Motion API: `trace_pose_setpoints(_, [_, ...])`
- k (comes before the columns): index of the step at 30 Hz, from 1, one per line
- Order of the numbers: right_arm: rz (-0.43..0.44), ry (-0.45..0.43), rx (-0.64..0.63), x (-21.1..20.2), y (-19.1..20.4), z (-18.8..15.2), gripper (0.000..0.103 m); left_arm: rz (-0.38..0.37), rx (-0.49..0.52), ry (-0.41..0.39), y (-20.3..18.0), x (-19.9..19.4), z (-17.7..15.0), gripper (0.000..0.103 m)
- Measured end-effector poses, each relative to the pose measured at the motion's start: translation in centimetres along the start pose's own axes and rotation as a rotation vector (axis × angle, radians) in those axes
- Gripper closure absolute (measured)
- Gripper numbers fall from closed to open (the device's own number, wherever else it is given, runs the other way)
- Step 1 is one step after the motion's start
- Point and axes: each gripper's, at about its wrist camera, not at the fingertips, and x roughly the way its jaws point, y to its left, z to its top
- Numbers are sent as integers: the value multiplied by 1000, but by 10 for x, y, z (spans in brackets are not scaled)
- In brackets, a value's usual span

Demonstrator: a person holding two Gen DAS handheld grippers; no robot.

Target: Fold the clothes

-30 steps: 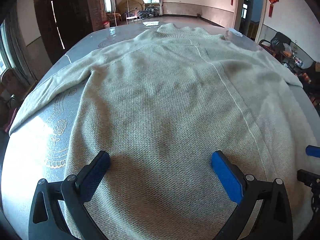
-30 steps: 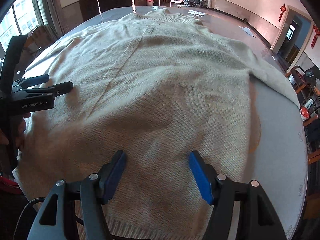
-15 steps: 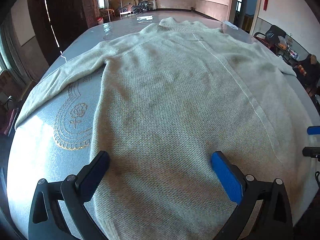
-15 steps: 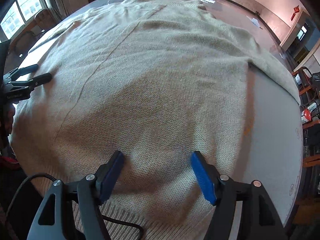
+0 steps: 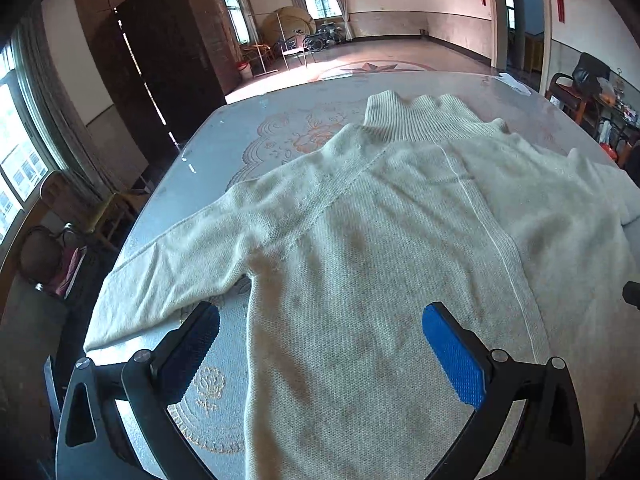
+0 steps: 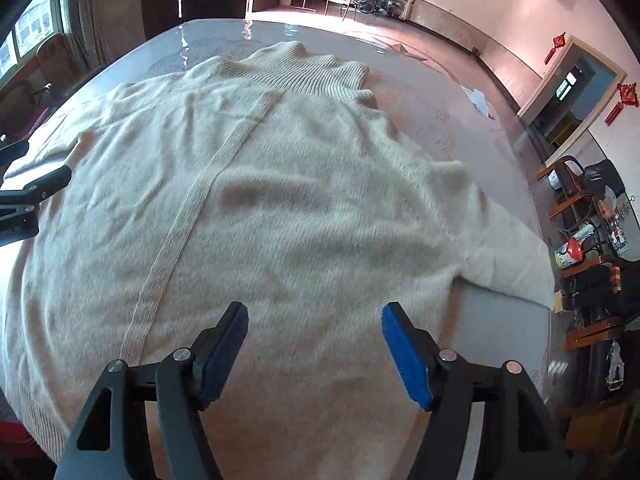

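Observation:
A cream knitted sweater (image 5: 400, 240) lies flat on the grey table (image 5: 240, 132), ribbed collar (image 5: 420, 120) at the far end and a raised seam running down its middle. Its left sleeve (image 5: 180, 264) stretches out toward the table's left edge. My left gripper (image 5: 320, 344) hovers open above the sweater's left side by the armpit, nothing between its blue pads. In the right wrist view the same sweater (image 6: 280, 200) fills the table, its right sleeve (image 6: 508, 256) reaching the right edge. My right gripper (image 6: 314, 344) hangs open over the body, holding nothing.
The table (image 6: 480, 152) carries a printed floral pattern and a white scrap of paper (image 6: 478, 102) at the far right. Chairs and cluttered shelves (image 6: 592, 240) stand beyond the right edge. A dark wardrobe (image 5: 160, 60) and chair (image 5: 60, 248) flank the left.
Both grippers have risen and moved forward along the sweater toward its collar. The left one now sits beside the left armpit; the collar and sleeves show more fully. Both stay open.

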Motion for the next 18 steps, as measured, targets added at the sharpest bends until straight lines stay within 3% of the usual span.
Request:
trace_pose_setpoints(12, [-54,-9,5,52,-48,48,33,59,2,108,-12,59,16,0])
trace_pose_setpoints(18, [-41,14,38,68,-58,61,33,25,-55,101,-14,54,26,0])
